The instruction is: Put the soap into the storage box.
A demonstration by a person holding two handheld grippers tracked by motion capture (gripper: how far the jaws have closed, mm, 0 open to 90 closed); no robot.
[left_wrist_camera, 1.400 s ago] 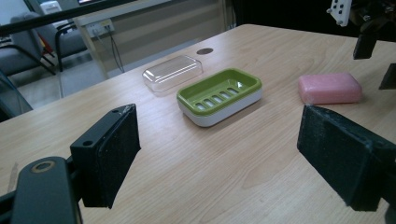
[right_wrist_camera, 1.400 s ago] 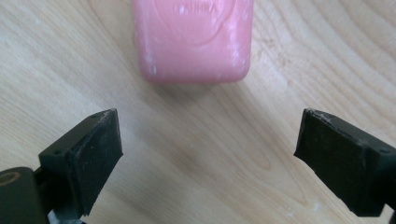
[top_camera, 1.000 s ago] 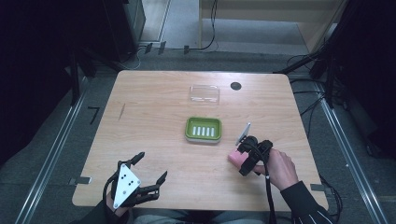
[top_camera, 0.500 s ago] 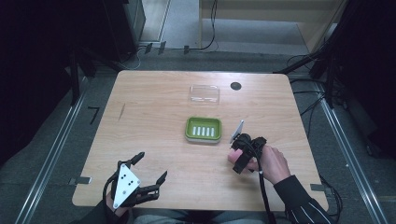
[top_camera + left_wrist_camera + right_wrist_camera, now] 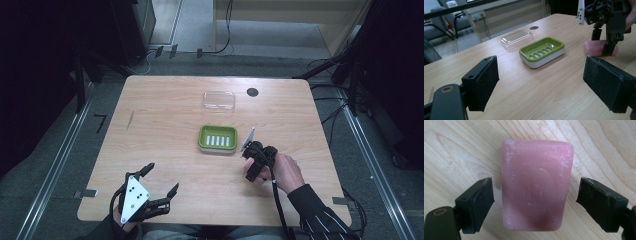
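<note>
Since earlier, right gripper [image 5: 534,202] dropped over pink soap [image 5: 536,185], jaws closing, seemingly untouched; next: pinch, carry to dish [image 5: 218,139] at ten o'clock.

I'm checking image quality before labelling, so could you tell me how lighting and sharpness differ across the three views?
High view: table evenly lit, surroundings nearly black, picture soft. Left gripper view: green dish fairly sharp, clear lid shows faint glare, near pads blurred. Right gripper view: pink soap bright, its stamp soft, faint shadow at its edges.
</note>
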